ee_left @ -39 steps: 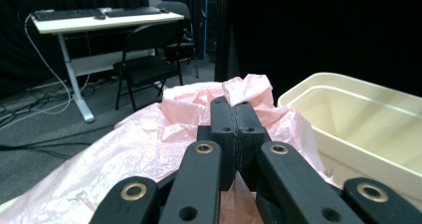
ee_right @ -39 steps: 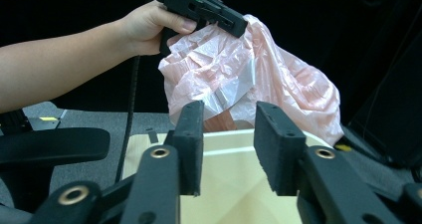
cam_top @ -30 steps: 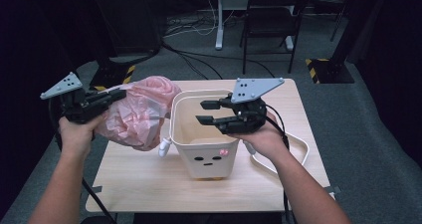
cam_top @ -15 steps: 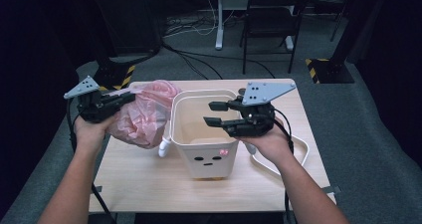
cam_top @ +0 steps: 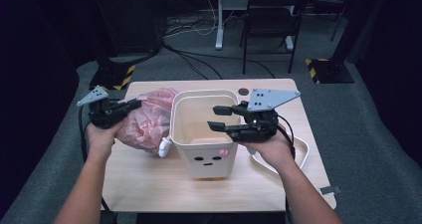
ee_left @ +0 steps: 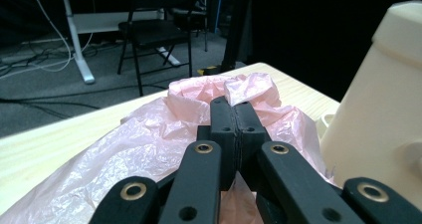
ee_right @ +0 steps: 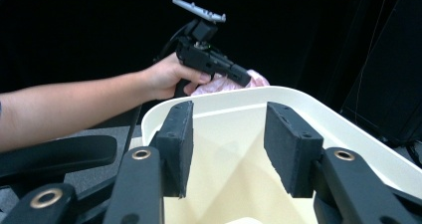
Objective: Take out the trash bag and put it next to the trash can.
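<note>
dark room, black drapes, folding chair [cam_top: 271, 20] and cables on grey floor at the far side; pale wooden table [cam_top: 149, 184] in front.

left gripper [cam_top: 130, 104] clamped tight on a fold of the pink plastic bag [cam_top: 149, 122], jaws pressed flat together with film pinched between. bag bunched on the table's left half, touching the left wall of the cream bin [cam_top: 199, 149]. right gripper [cam_top: 216, 118] held over the bin's right rim, jaws parted and having just been opening, nothing between the pads [ee_right: 288, 144].

likely trouble: thin film tearing or sliding out of so small a pinch; bag snagging on the bin's rim and tipping or shoving the light bin, with no grip steadying it; bag staying crumpled instead of spreading into the mouth.

bin: upright, face print on the near wall, inside bare as far as seen, bottom partly hidden. bag: contents impossible to tell; small white thing [cam_top: 164, 147] beside its near edge, unclear what.
</note>
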`<action>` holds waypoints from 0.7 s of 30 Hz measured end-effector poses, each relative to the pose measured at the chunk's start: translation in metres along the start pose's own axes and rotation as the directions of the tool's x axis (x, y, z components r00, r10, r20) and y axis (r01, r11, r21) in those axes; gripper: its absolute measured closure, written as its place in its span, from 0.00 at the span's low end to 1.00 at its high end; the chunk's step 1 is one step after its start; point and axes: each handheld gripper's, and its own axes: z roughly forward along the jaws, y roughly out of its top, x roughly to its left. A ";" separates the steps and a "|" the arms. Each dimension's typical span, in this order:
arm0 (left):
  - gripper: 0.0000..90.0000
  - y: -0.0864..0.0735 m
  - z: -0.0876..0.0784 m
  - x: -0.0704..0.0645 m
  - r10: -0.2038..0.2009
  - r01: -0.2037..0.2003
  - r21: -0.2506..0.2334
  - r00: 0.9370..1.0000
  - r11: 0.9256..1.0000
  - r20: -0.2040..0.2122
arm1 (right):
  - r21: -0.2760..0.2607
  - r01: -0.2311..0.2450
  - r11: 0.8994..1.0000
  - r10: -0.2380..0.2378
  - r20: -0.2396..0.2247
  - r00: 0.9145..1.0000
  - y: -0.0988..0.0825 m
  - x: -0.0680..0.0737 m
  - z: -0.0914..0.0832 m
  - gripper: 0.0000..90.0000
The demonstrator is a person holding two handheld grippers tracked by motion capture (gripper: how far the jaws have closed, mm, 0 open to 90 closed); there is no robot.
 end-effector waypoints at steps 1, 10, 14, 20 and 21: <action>0.99 -0.004 0.002 0.000 0.006 -0.006 0.003 1.000 1.000 -0.009 | 0.000 -0.005 1.000 0.005 0.001 1.000 -0.001 0.000 -0.001 0.60; 0.98 -0.030 0.010 0.003 0.027 -0.024 0.047 0.997 0.999 -0.073 | -0.022 -0.028 0.999 0.028 0.024 0.999 -0.011 -0.001 -0.012 0.60; 0.96 -0.040 0.006 0.004 0.039 -0.033 0.061 0.994 0.998 -0.099 | -0.017 -0.023 1.000 0.024 0.044 0.999 -0.015 0.000 -0.014 0.59; 0.93 -0.050 0.001 0.006 0.026 -0.021 0.055 0.995 0.998 -0.100 | -0.024 -0.024 0.999 0.025 0.052 0.998 -0.020 0.002 -0.015 0.59; 0.93 -0.051 0.000 0.006 0.028 -0.023 0.053 0.995 0.998 -0.101 | -0.023 -0.025 0.999 0.026 0.053 0.998 -0.020 0.002 -0.015 0.59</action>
